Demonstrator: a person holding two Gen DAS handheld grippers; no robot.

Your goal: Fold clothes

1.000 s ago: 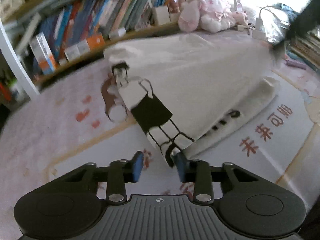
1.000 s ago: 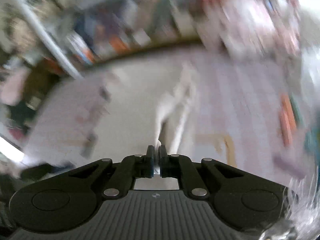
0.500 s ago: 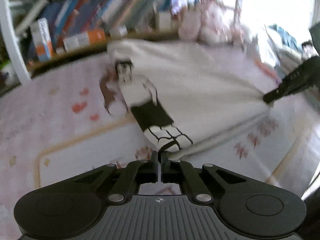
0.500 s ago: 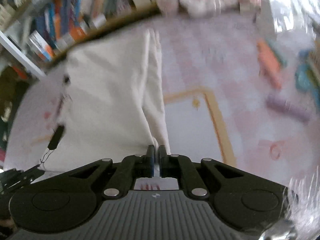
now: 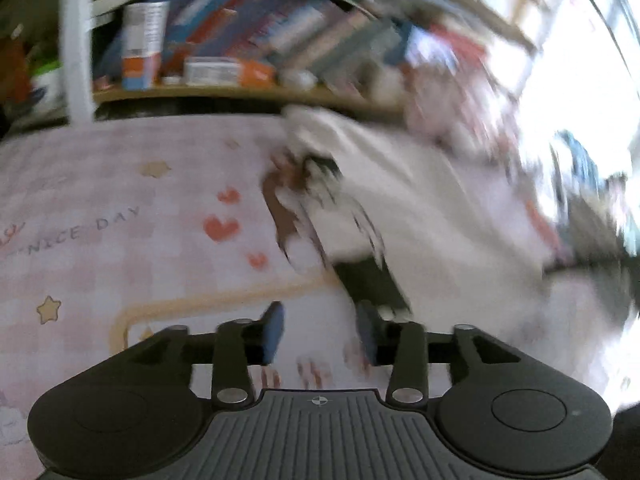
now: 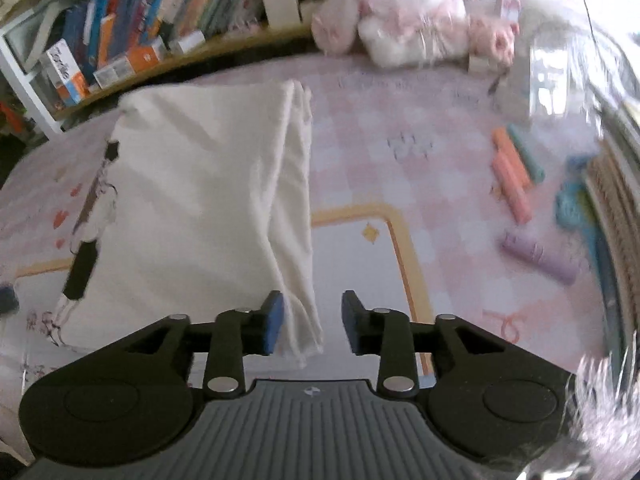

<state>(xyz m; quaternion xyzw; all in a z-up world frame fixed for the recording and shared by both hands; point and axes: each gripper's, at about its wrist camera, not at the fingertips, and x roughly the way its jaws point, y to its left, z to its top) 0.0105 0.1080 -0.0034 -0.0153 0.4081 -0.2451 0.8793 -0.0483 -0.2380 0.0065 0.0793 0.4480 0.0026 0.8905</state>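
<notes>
The shirt [image 6: 192,200] is the landmark: a white garment lying folded flat on a pink checked mat [image 6: 400,160], its printed figure running along its left edge. In the right wrist view, the right hand-held gripper [image 6: 312,322] hovers at the shirt's near right corner with its fingers apart; the corner's layered edge lies between the blue pads [image 6: 274,320], unclamped. Behind the shirt stands a bookshelf [image 6: 140,32] packed with books, and behind and to its right sits a pink and white plush toy [image 6: 412,28]. Well to the right of the shirt, orange, green and purple rolls [image 6: 516,184] lie on the mat.

The left wrist view is heavily blurred. The left hand-held gripper [image 5: 320,336] is spread open and empty just at the shirt's [image 5: 420,208] near left corner, where the print's black part [image 5: 372,284] ends beside the right pad. Left of the shirt, the mat [image 5: 120,208] shows red hearts and the words "NICE DAY".
</notes>
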